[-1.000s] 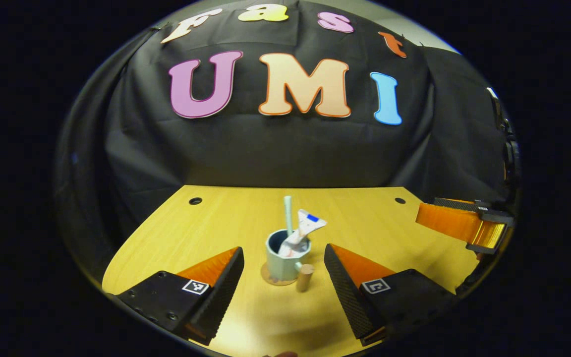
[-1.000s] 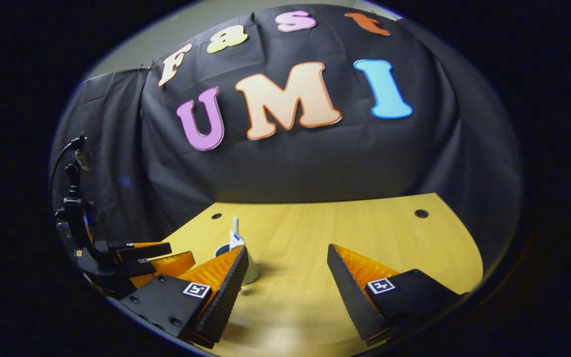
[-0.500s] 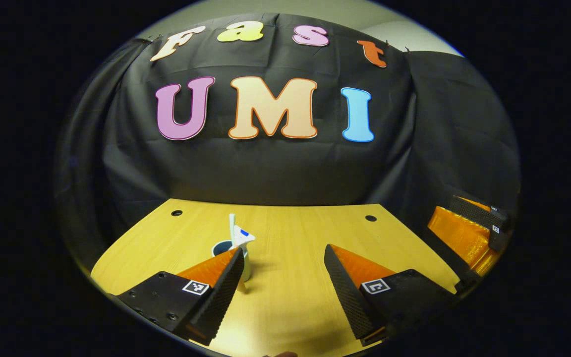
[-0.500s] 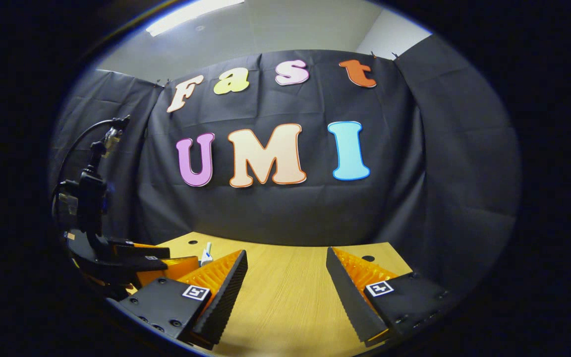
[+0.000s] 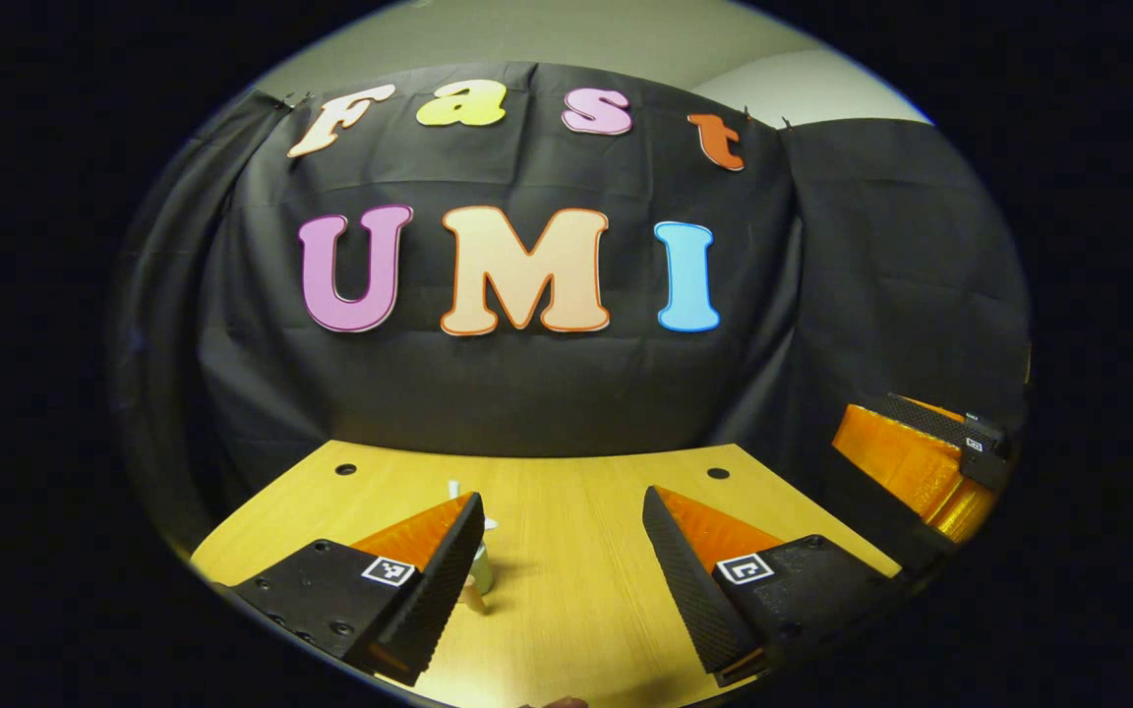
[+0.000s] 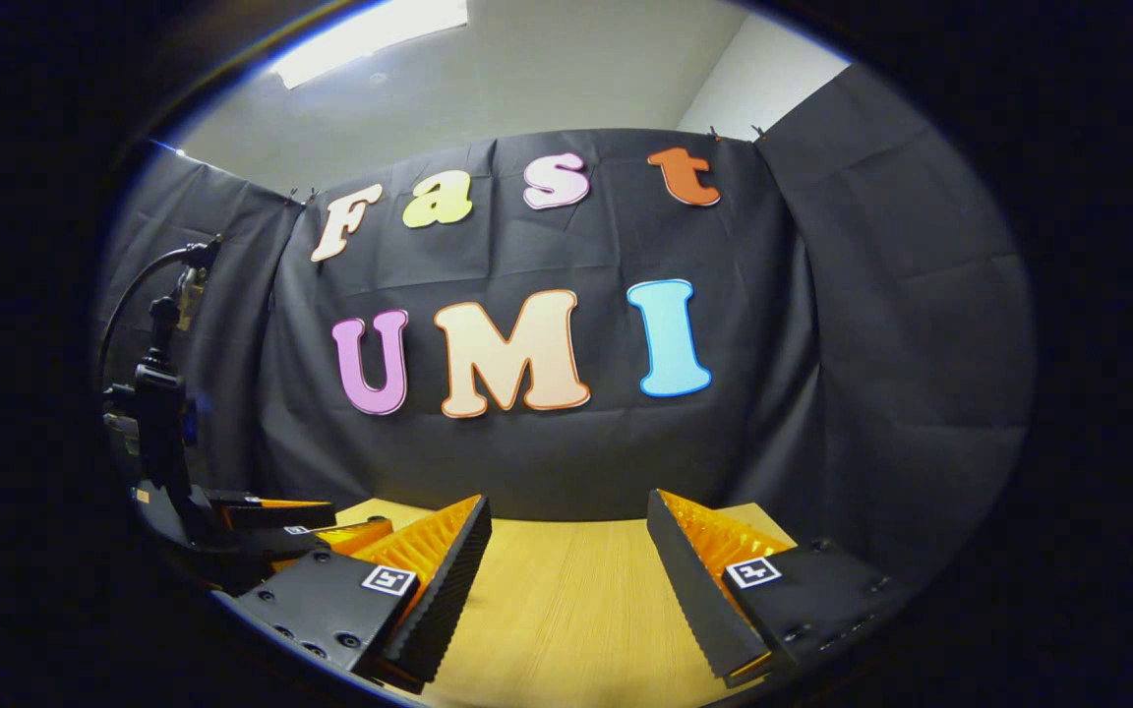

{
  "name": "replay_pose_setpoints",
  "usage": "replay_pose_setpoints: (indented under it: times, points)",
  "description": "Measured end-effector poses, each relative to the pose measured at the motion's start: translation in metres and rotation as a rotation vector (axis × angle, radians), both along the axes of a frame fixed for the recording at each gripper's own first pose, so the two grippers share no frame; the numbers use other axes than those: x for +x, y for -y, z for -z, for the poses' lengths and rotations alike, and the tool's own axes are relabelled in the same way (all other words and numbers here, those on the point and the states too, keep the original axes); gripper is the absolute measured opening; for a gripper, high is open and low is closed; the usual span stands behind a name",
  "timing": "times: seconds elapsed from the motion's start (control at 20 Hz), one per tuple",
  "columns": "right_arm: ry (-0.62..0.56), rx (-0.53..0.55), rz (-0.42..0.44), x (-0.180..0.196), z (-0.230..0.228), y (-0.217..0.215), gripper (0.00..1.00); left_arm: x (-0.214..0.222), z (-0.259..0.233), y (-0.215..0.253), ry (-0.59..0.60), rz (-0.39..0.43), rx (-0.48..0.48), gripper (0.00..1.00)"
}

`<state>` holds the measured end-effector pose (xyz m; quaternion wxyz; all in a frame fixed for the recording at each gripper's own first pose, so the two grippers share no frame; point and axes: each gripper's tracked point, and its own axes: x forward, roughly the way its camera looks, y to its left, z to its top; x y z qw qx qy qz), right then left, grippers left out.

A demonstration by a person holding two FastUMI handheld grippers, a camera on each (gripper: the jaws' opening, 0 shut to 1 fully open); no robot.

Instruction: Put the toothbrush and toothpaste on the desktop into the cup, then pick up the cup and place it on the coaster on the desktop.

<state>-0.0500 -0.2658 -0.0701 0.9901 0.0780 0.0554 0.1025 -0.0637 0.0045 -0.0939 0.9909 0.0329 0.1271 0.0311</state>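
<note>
Where the left gripper view looks across the booth, a pale yellow wooden desktop (image 5: 576, 531) with fine lengthwise grain runs back to a wall of creased black cloth (image 5: 527, 393), with a strip of plain pale room wall above it. Two small round dark holes (image 5: 345, 469) sit near the desktop's far edge, one at each corner. The left gripper (image 5: 563, 575) holds its two ribbed, wedge-shaped fingers wide apart with nothing between them. Just behind its left finger, one small pale cup (image 5: 480, 568) peeks out, with the thin pale toothbrush (image 5: 452, 488) rising from it; the toothpaste and the coaster cannot be made out. The right gripper (image 5: 921, 462) shows at the right edge, its opening impossible to judge from here.

From the right gripper view, the same grained desktop (image 6: 566, 610) meets the black cloth, below a grey ceiling with one bright light panel (image 6: 370, 39). The right gripper's two fingers stand wide apart and empty. The left gripper's two fingers lie at lower left.
</note>
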Motion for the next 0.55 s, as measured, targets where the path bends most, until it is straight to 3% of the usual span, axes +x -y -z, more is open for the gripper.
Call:
replay_pose_setpoints:
  times: [0.2, 0.25, 0.35, 0.4, 0.55]
  points:
    - [-0.007, 0.008, 0.019, 0.03, -0.007, -0.028, 0.95, -0.001, -0.018, -0.023, 0.05, -0.029, -0.012, 0.95]
    - [-0.002, 0.003, 0.029, 0.033, -0.009, -0.029, 0.98, 0.0, -0.021, -0.025, 0.059, -0.028, -0.019, 0.94]
    - [0.014, 0.008, 0.052, 0.034, -0.019, -0.027, 0.94, 0.001, -0.025, -0.031, 0.074, -0.027, -0.031, 0.94]
    - [0.02, 0.007, 0.059, 0.033, -0.024, -0.027, 1.0, 0.003, -0.028, -0.033, 0.085, -0.025, -0.039, 0.94]
    - [0.029, -0.003, 0.085, 0.029, -0.031, -0.024, 0.95, 0.011, -0.037, -0.031, 0.103, 0.002, -0.063, 0.95]
